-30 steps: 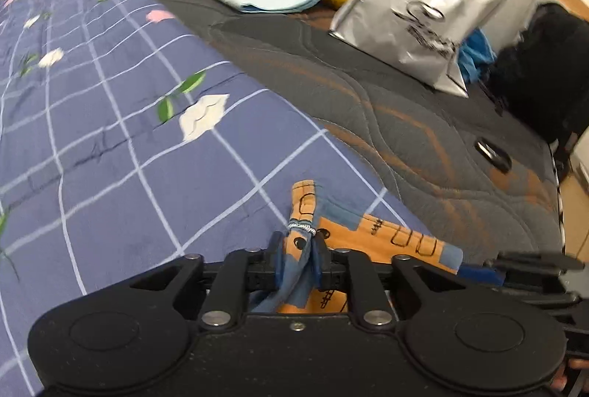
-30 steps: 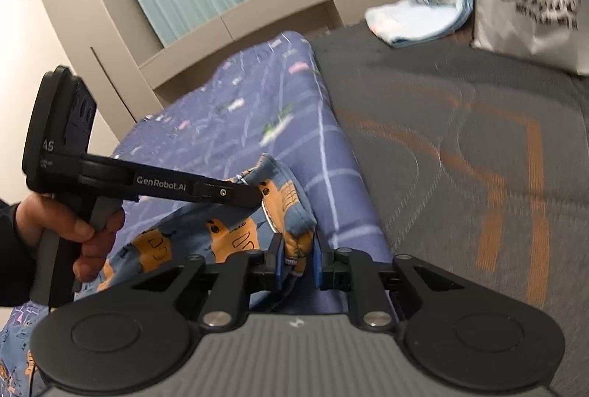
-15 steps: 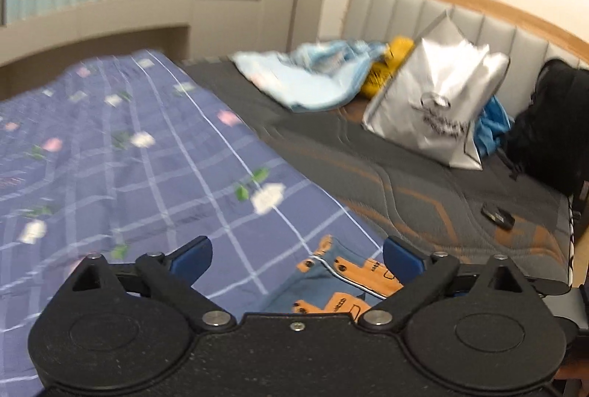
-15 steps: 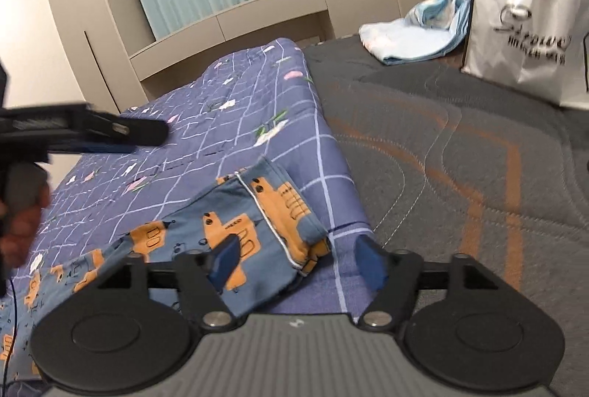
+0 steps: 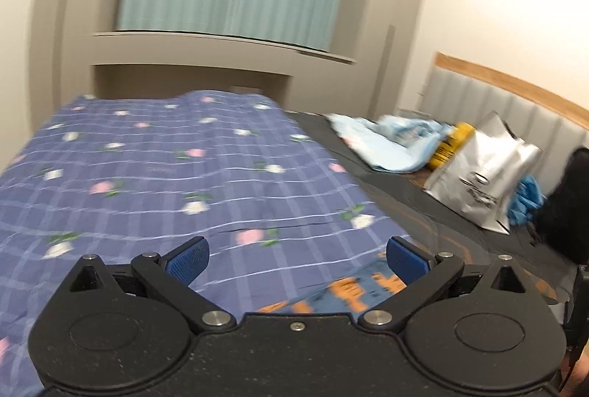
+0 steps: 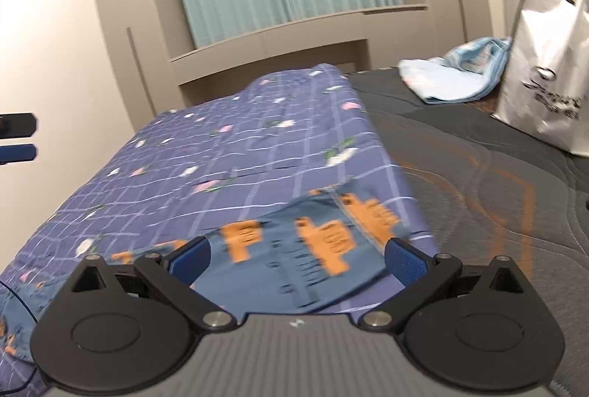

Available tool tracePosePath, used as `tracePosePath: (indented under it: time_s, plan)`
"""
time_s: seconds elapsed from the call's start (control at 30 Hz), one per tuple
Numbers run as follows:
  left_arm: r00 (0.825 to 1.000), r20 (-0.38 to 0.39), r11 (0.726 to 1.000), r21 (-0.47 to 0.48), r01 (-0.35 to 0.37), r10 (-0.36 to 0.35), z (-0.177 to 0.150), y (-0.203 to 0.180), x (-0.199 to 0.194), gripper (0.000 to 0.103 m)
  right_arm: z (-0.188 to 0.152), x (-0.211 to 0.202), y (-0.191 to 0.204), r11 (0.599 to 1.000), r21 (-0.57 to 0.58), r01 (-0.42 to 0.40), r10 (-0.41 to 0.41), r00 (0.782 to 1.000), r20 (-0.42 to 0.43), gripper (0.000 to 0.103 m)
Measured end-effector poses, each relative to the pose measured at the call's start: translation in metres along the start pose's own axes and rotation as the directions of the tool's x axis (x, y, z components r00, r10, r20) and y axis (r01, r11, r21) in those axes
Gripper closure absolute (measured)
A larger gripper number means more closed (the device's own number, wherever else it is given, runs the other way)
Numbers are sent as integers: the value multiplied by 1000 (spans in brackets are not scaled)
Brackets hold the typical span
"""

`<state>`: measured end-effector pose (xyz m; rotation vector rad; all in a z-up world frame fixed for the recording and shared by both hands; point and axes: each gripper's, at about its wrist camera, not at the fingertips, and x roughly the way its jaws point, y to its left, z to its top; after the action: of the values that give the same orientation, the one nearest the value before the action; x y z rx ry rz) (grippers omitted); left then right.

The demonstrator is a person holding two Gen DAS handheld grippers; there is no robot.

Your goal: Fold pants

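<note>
The pants (image 6: 305, 257) are blue with orange prints and lie on the purple checked bedspread (image 6: 235, 169) near its right edge. My right gripper (image 6: 296, 259) is open and empty, raised just above the pants. My left gripper (image 5: 296, 259) is open and empty, lifted over the bedspread (image 5: 165, 176); a corner of the pants (image 5: 349, 290) shows low between its fingers. The left gripper's fingers (image 6: 16, 139) poke in at the left edge of the right wrist view.
A dark quilted mattress (image 6: 478, 176) lies to the right of the bedspread. On it are a light blue cloth heap (image 6: 452, 77), a silver shopping bag (image 6: 548, 84) and a yellow item (image 5: 451, 143). A black bag (image 5: 567, 209) sits by the padded headboard (image 5: 515, 106).
Both grippers let go of the pants and opened wide. Both then lifted up and tilted back, so the views now show more of the room and curtain.
</note>
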<state>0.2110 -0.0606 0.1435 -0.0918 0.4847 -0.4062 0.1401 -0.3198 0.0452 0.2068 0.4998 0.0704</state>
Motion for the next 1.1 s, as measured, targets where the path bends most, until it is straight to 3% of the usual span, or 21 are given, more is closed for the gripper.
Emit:
tracePosePath:
  time_s: [0.27, 0.6, 0.87, 1.1]
  plan:
    - [985, 17, 980, -102, -170, 172, -36, 75, -98, 1, -20, -7, 78, 990, -116, -76, 74, 997, -16, 0]
    - [936, -30, 913, -212, -350, 352, -104, 160, -178, 1, -50, 4, 164, 964, -203, -170, 161, 985, -62, 0]
    - [933, -113, 888, -285, -360, 342, -167, 199, -164, 1, -76, 20, 223, 933, -288, -216, 192, 975, -110, 0]
    - [951, -151, 872, -380, -309, 271, -203, 229, -128, 1, -89, 34, 255, 920, -321, -225, 191, 972, -134, 0]
